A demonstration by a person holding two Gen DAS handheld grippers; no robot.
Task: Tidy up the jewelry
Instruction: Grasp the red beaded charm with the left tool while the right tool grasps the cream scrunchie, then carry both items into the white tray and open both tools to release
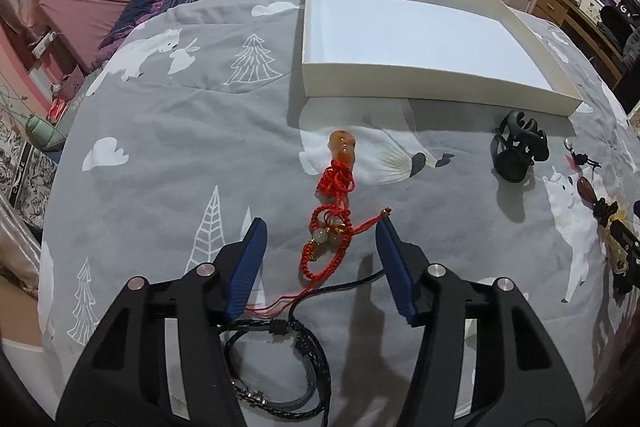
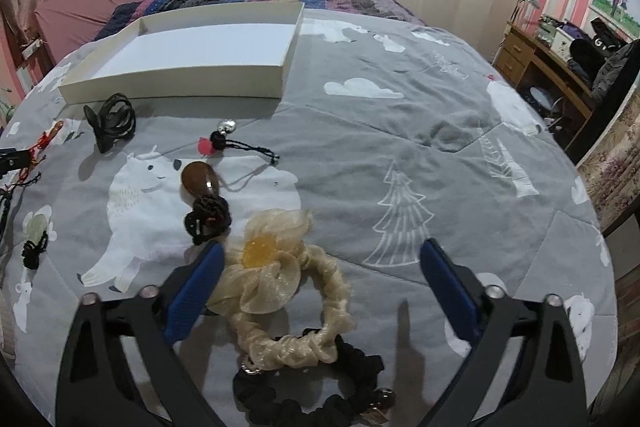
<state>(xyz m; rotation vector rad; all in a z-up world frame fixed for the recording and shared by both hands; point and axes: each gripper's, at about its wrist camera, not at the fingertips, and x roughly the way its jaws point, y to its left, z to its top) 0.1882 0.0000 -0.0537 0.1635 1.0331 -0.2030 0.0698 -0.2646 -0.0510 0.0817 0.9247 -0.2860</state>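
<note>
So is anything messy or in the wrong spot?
Yes. The white box is empty, while the jewelry lies scattered on the bedspread: the red cord charm between the open left gripper fingers, and the cream scrunchie overlapping the black scrunchie.

1. Single white letter "G" legible on a black bag (image 2: 600, 41) at the far desk (image 2: 532, 67), seen also from the left wrist.
2. Nothing else readable.
</note>
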